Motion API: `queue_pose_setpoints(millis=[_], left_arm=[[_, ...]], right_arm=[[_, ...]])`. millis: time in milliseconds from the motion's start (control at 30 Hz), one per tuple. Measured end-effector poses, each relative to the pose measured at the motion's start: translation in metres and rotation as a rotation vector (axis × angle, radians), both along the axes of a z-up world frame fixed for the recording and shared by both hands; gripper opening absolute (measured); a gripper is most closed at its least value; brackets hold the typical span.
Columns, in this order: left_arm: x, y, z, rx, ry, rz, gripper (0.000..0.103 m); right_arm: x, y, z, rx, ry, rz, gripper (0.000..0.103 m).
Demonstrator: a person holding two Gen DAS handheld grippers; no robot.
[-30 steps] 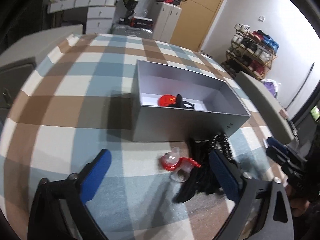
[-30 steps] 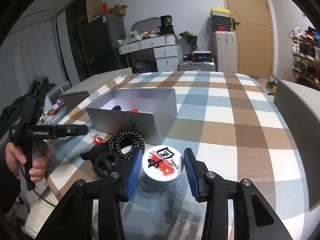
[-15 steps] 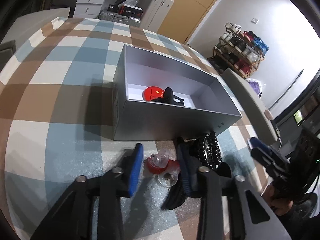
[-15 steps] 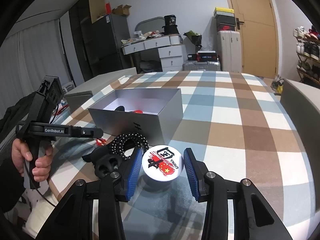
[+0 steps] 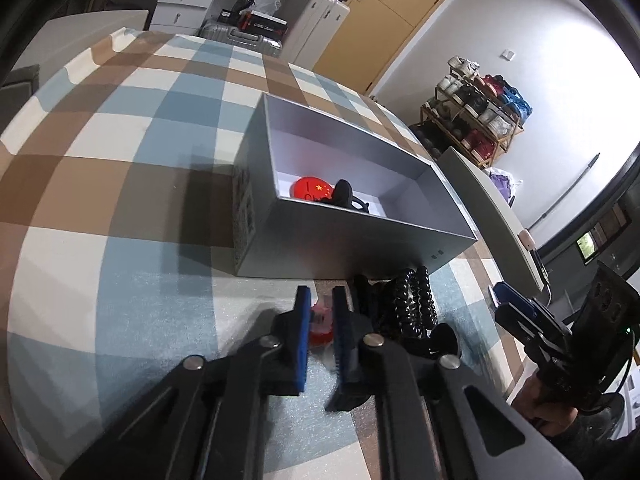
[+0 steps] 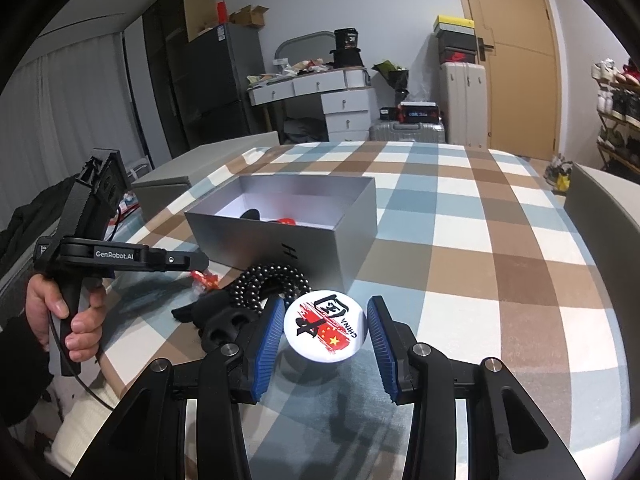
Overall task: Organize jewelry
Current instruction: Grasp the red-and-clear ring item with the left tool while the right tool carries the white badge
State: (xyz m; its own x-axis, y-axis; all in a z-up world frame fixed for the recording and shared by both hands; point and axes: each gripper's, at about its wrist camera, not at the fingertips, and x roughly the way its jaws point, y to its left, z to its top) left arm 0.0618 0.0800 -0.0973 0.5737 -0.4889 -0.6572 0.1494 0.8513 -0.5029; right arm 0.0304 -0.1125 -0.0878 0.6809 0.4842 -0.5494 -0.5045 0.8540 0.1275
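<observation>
Left gripper is clenched on a red-and-clear trinket just before the grey box — right gripper is held around a white badge, contact with its pads unclear.

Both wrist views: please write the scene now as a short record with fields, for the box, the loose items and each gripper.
surface: checked cloth
box: grey, open, on the cloth
in box: red badge and a black item
left gripper: shut on red charm, just in front of the box
right gripper: pads on either side of white badge, small gaps showing
beads: black string beside the box, between the two grippers
other: black items lying by the beads
</observation>
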Motion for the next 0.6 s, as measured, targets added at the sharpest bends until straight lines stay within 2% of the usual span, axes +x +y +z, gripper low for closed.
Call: queue_pose_setpoints(millis=[67, 167, 333, 600], left_arm=[[-0.002, 0.003, 0.001, -0.018, 0.002, -0.002, 0.001], [-0.006, 0.003, 0.001, 0.008, -0.006, 0.003, 0.001], [-0.011, 0.004, 0.004, -0.004, -0.015, 0.013, 0.001], [-0.021, 0.007, 0.016, 0.035, -0.055, 0.044, 0.001]], right_arm=[[-0.002, 0.001, 0.003, 0.0, -0.007, 0.003, 0.042], [-0.005, 0.005, 0.006, -0.005, -0.018, 0.007, 0.042], [-0.01, 0.01, 0.012, -0.009, -0.034, 0.015, 0.042], [-0.017, 0.018, 0.02, -0.019, -0.061, 0.032, 0.042]])
